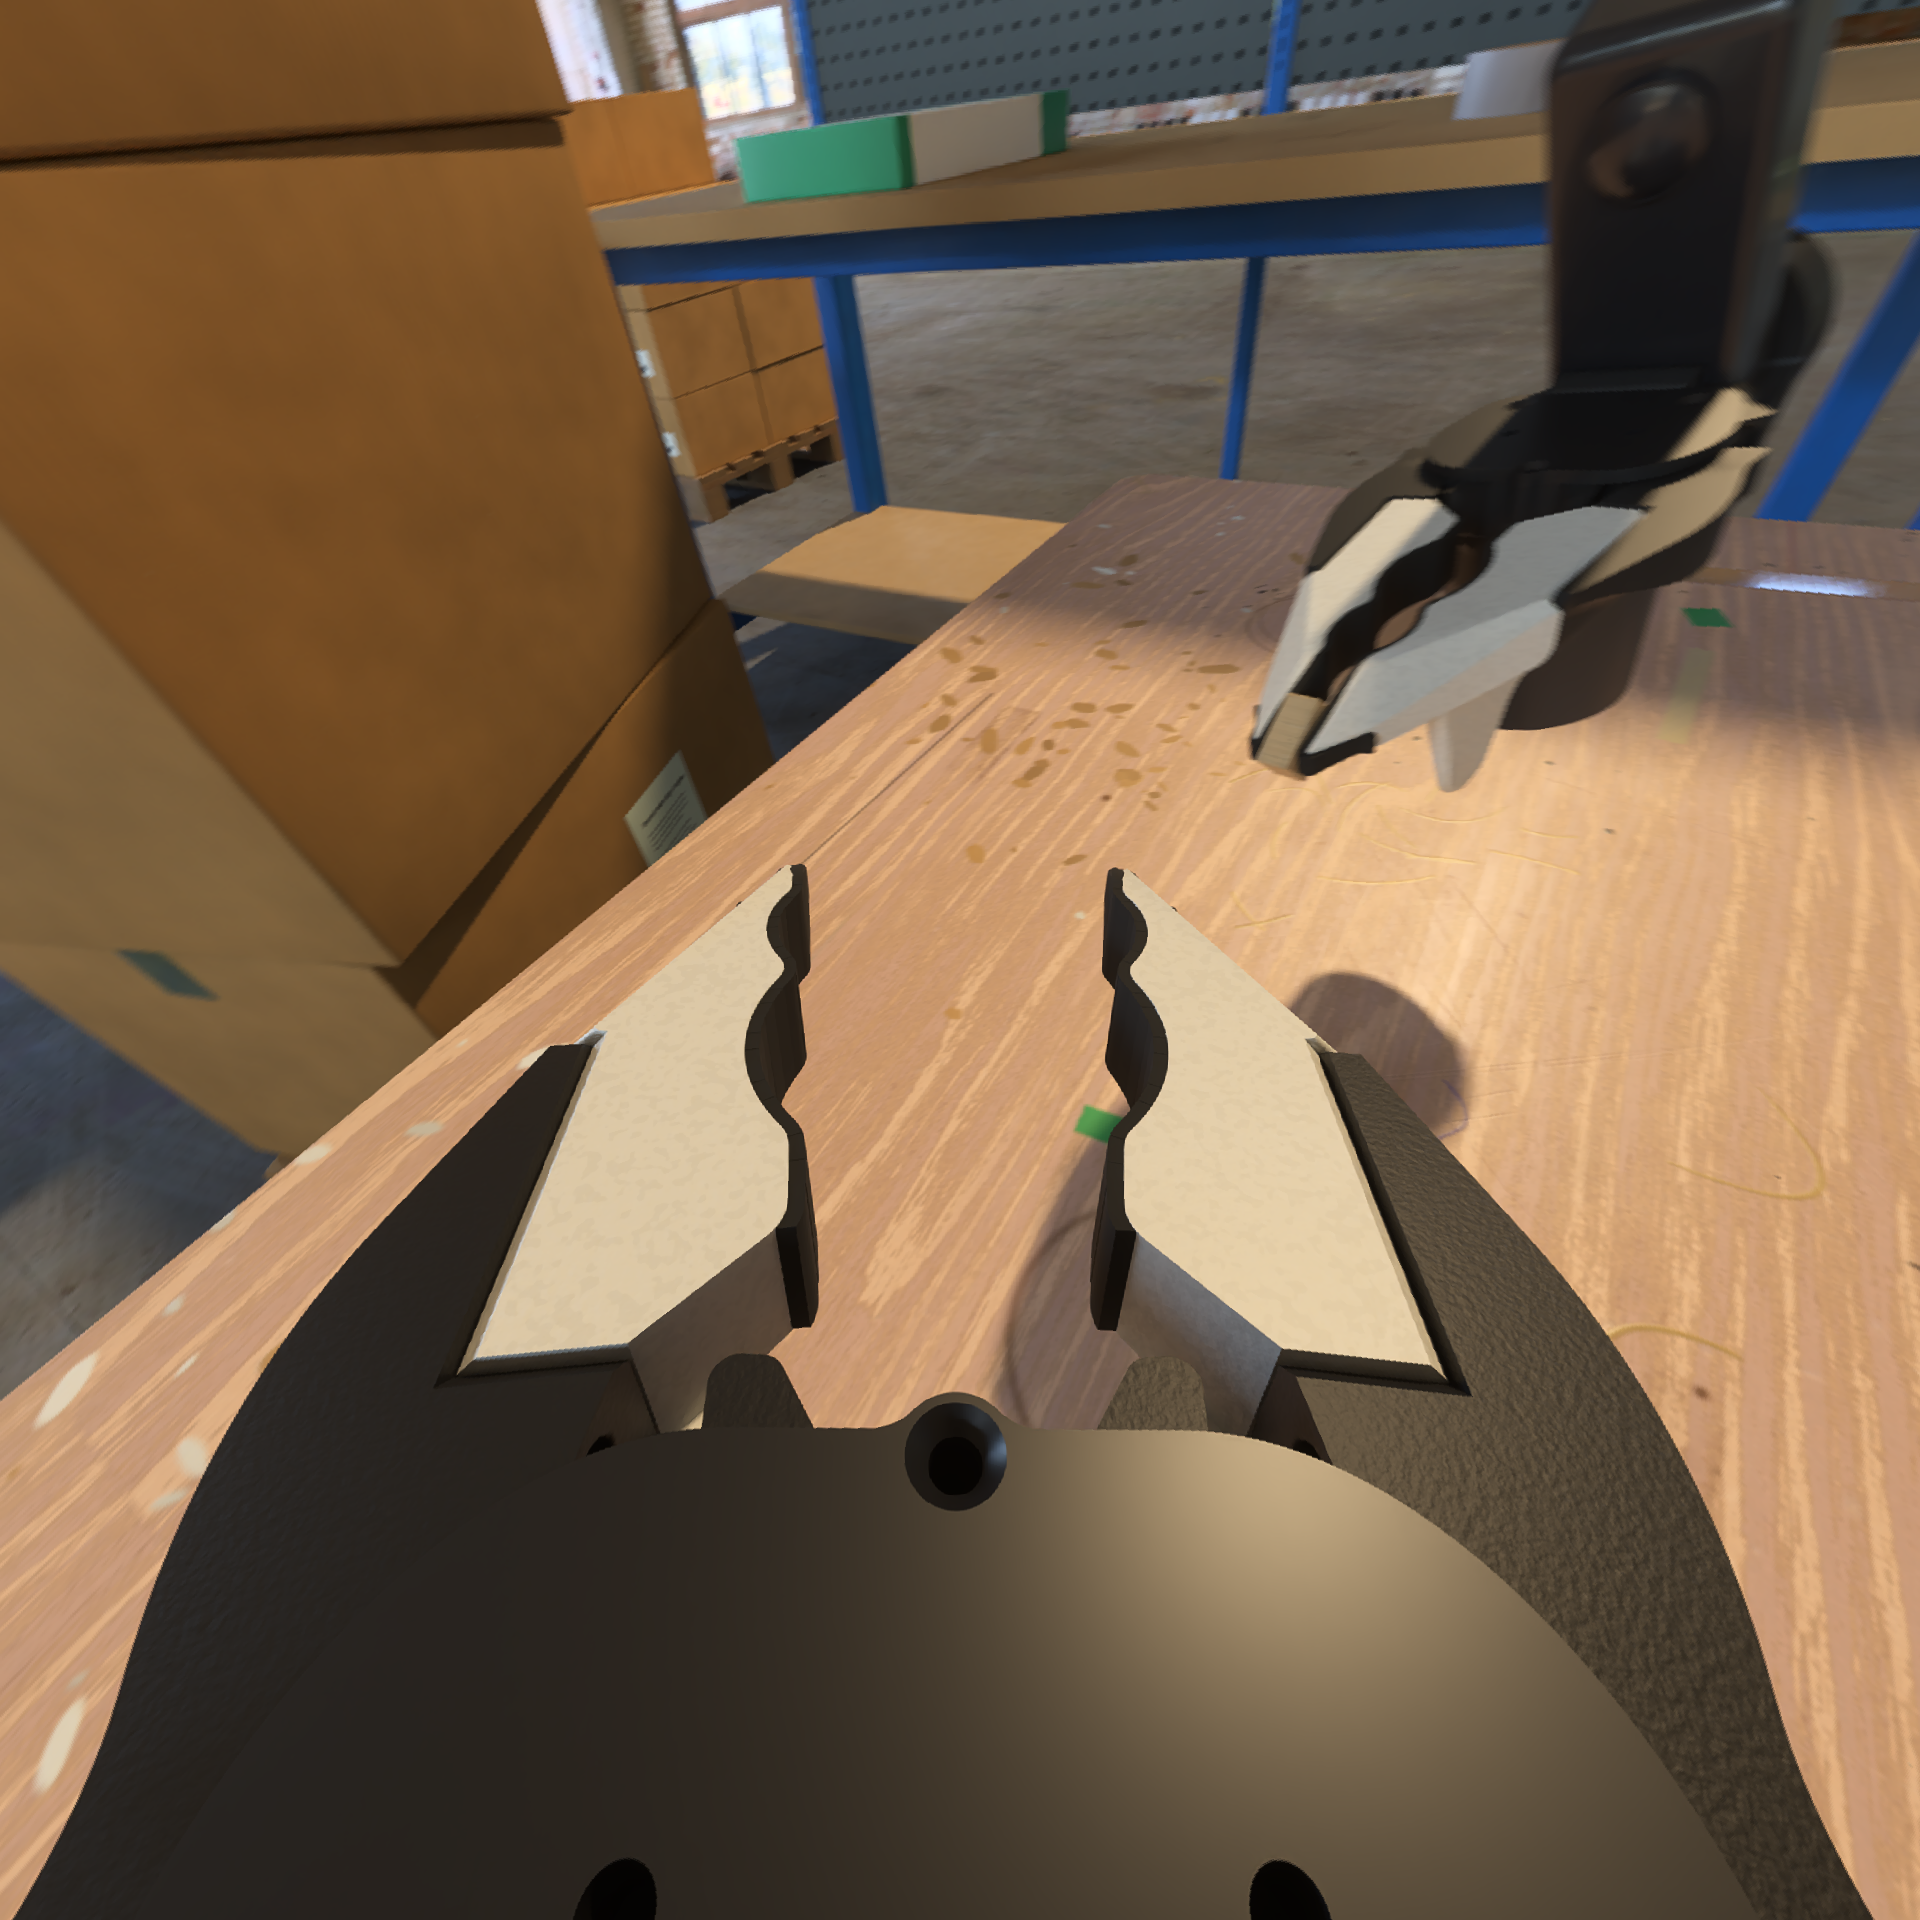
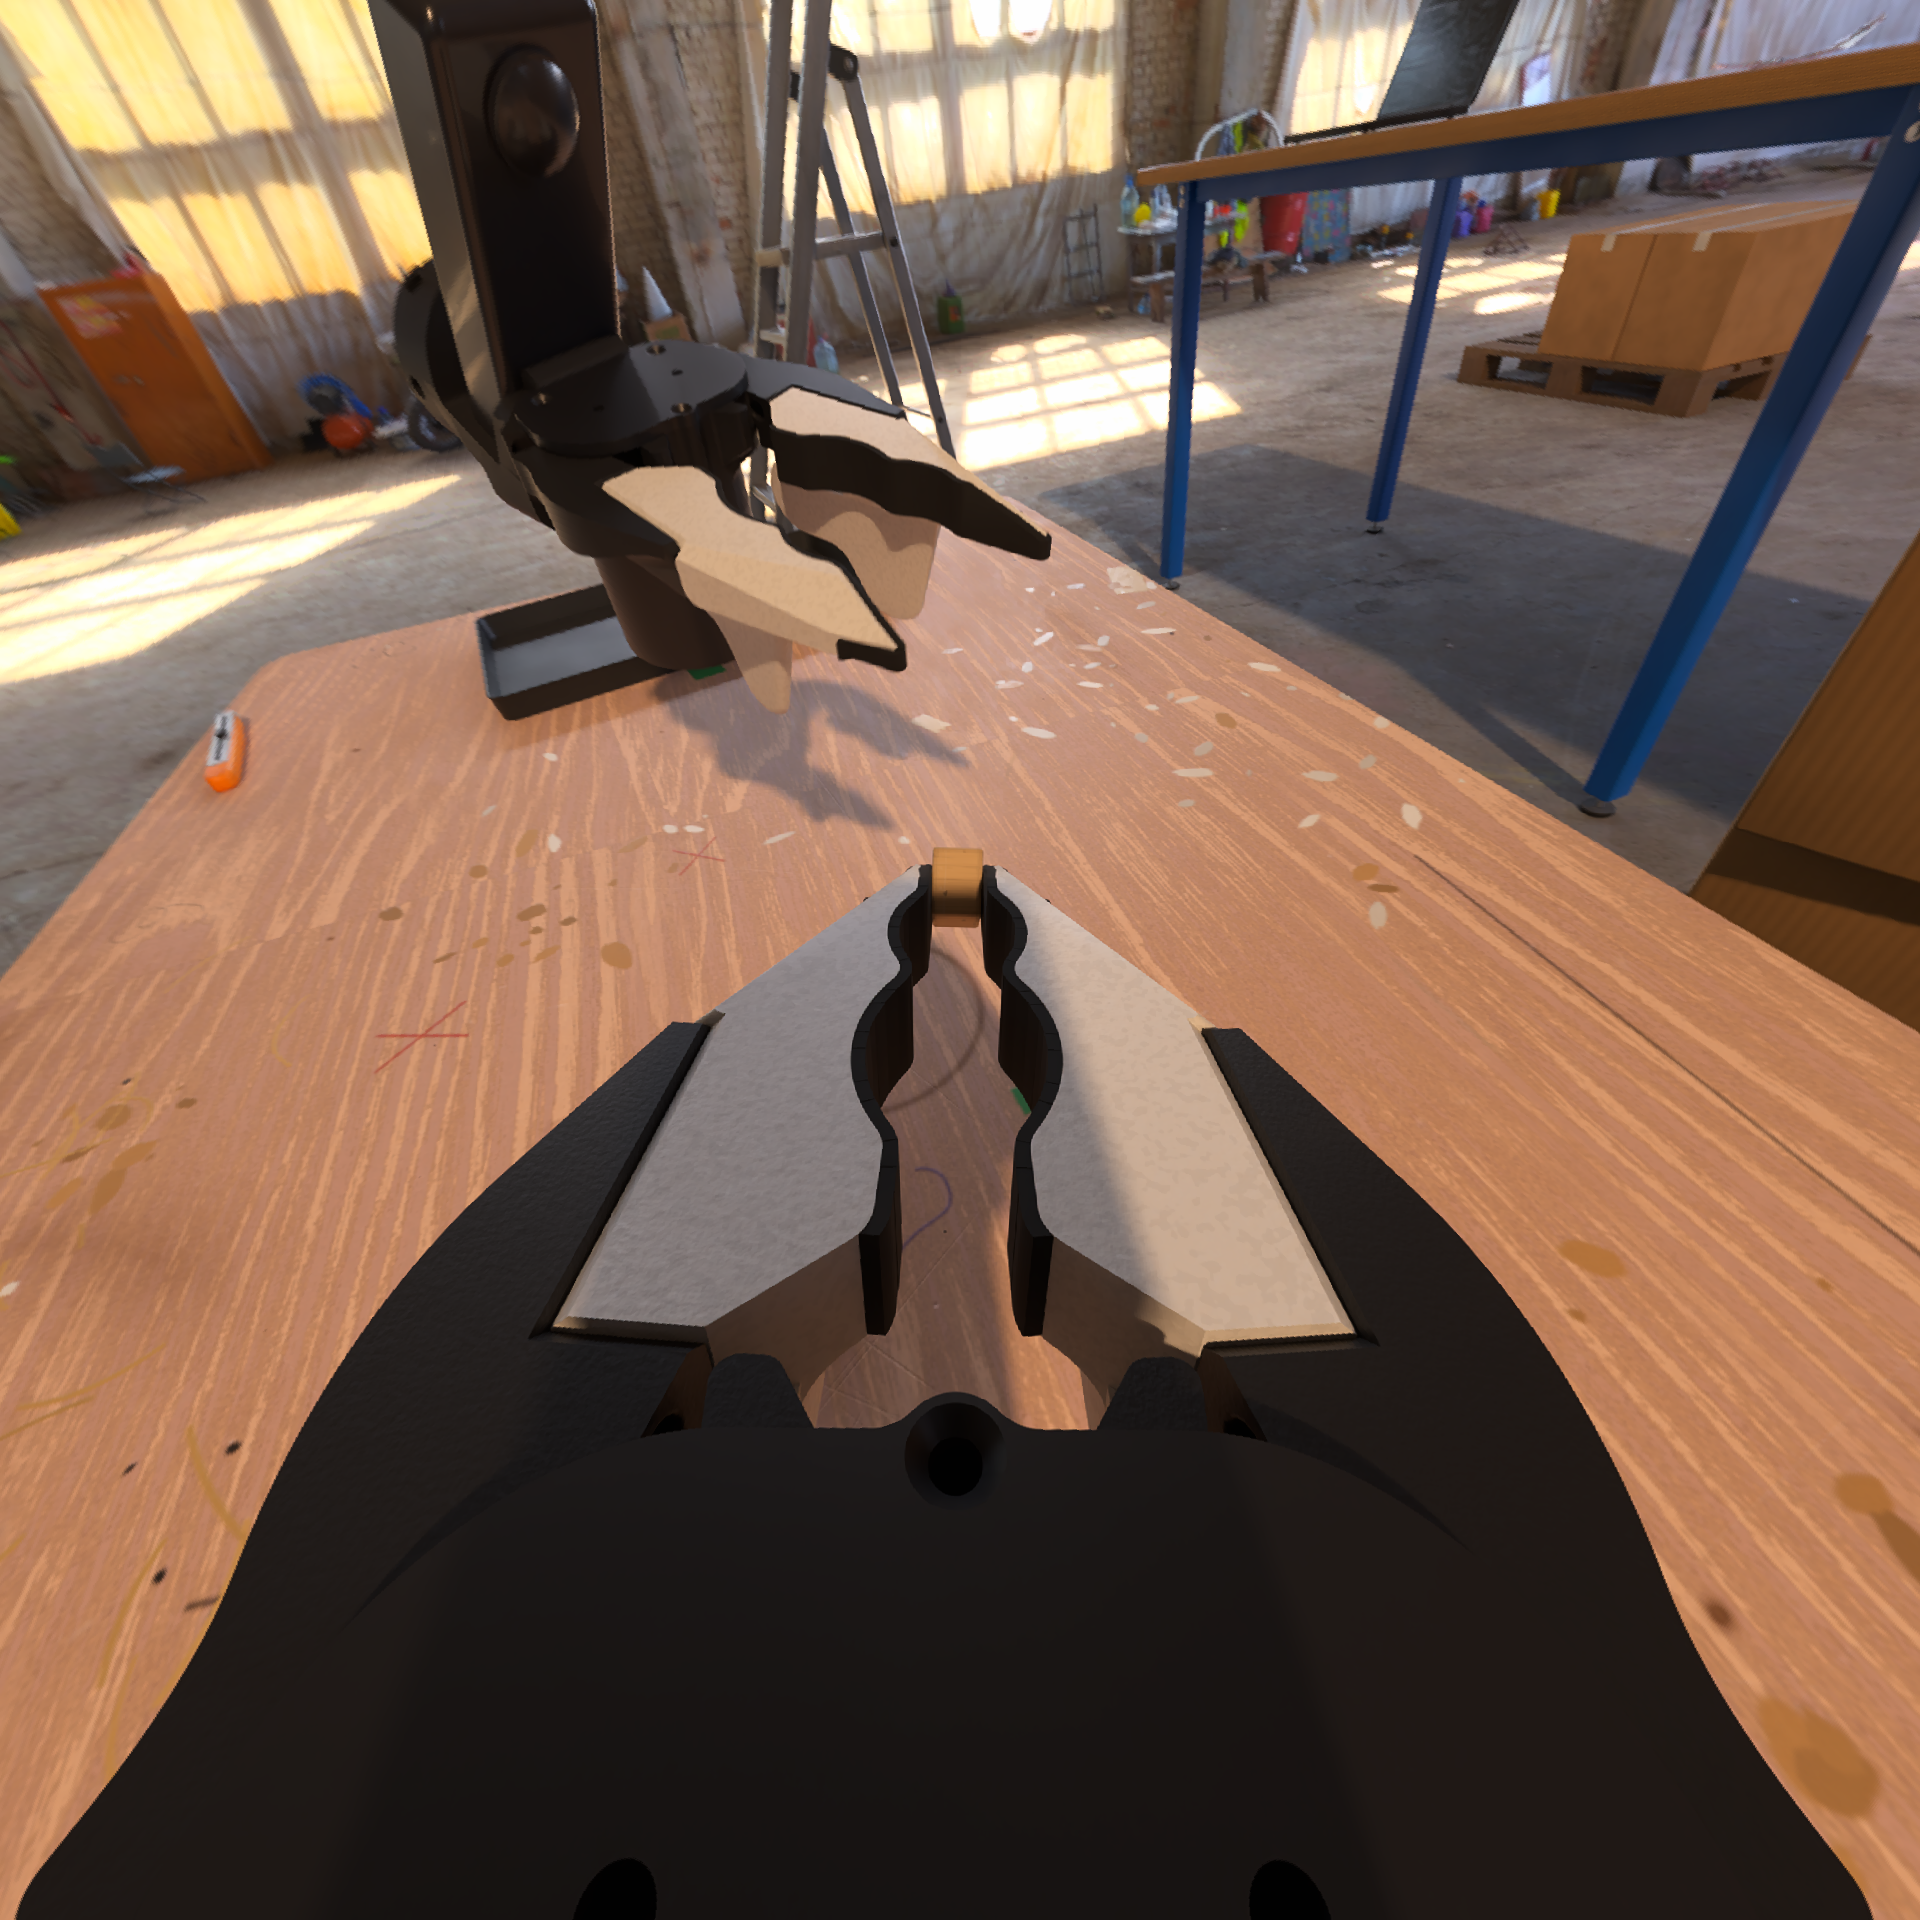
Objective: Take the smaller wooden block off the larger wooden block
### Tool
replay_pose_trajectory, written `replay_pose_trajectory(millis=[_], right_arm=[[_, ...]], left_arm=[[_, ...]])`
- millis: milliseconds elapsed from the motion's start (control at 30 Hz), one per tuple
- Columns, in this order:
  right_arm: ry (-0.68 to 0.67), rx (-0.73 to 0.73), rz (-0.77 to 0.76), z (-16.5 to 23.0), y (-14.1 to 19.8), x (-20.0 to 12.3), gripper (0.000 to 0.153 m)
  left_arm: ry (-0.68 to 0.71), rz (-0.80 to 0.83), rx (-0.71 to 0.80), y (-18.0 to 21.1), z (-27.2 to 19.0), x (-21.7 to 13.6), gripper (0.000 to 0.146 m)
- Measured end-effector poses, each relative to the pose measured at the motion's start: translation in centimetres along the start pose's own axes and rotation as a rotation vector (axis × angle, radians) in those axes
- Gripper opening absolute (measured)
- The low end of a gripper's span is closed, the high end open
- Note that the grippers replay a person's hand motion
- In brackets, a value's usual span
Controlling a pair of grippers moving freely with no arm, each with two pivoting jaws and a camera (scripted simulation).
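My right gripper is shut on the smaller wooden block, a small tan piece pinched between its fingertips and held above the wooden table. The left wrist view shows the right gripper at the upper right, with the block at its tips. My left gripper is open and empty, low over the table. It also shows in the right wrist view, open, hovering at the far side. No larger wooden block shows in either view.
A black tray lies at the table's far edge beneath the left gripper. An orange tool lies at the far left. Stacked cardboard boxes stand close beside the table. Blue-framed benches stand beyond it.
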State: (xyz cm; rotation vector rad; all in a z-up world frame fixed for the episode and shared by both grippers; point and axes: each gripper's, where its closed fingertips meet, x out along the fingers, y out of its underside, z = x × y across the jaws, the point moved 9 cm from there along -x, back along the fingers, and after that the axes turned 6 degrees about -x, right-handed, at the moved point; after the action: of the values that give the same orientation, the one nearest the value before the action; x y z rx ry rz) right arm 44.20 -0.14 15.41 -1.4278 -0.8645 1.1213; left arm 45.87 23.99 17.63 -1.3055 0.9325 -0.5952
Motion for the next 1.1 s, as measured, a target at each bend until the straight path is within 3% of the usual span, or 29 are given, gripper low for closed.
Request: replay_pose_trajectory(millis=[400, 1100], right_arm=[[-0.132, 0.084, -0.068, -1.0, 0.7, -0.9, 0.008], [-0.251, 0.12, -0.041, -1.2, 1.2, -1.4, 0.008]], left_arm=[[0.166, -0.04, 0.057, 0.2, -2.4, 1.3, 0.057], [0.206, -0.033, 0.1, 0.6, -3.6, 2.2, 0.054]])
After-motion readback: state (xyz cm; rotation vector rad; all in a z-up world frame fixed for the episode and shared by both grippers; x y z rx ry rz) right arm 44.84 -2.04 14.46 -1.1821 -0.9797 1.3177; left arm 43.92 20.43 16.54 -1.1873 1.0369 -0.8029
